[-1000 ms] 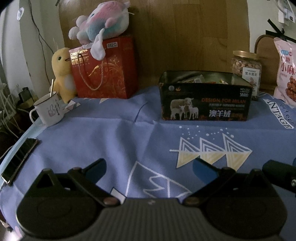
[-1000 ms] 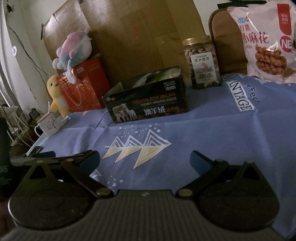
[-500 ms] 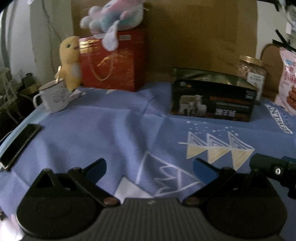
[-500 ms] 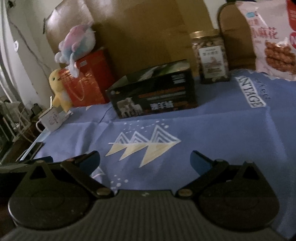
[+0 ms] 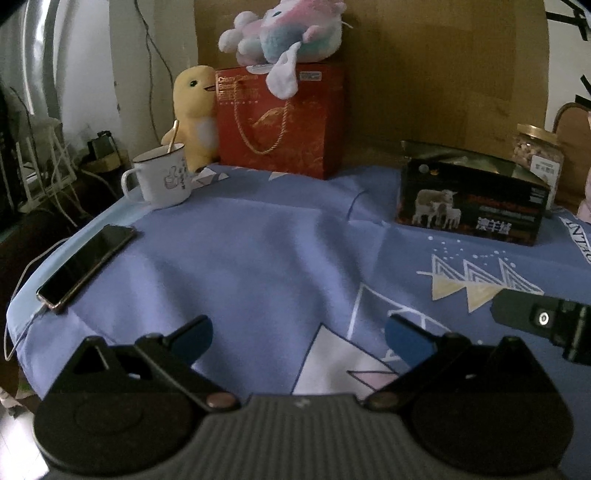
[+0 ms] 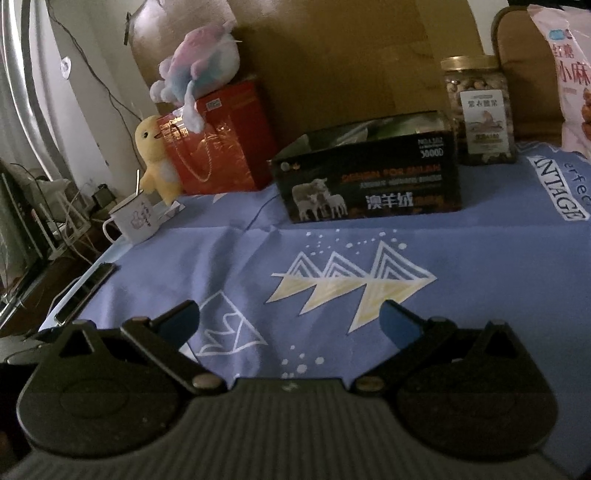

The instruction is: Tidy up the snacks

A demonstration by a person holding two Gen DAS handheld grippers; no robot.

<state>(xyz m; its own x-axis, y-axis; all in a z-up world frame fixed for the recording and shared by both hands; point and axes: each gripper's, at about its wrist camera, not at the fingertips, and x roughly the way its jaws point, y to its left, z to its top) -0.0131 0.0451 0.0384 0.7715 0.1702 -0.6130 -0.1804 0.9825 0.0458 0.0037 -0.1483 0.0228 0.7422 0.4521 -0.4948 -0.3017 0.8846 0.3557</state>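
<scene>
A black open-topped box with sheep printed on it (image 5: pixel 471 206) (image 6: pixel 369 184) stands at the back of the blue cloth, with packets showing inside. A jar of nuts (image 6: pixel 480 110) (image 5: pixel 537 155) is behind its right end, and a pink snack bag (image 6: pixel 572 74) leans at far right. My left gripper (image 5: pixel 297 338) is open and empty, low over the cloth near the front. My right gripper (image 6: pixel 290 321) is open too, holding nothing; part of it (image 5: pixel 543 321) shows at the right edge of the left wrist view.
A white mug with a spoon (image 5: pixel 160 177), a yellow plush (image 5: pixel 195 114) and a red gift bag (image 5: pixel 280 122) topped by a pastel plush (image 5: pixel 284 33) line the back left. A phone on a cable (image 5: pixel 86 266) lies by the table's left edge.
The left wrist view has swung left, bringing mug and phone further in and pushing the box right. The right gripper has edged closer to the box. Both stayed open.
</scene>
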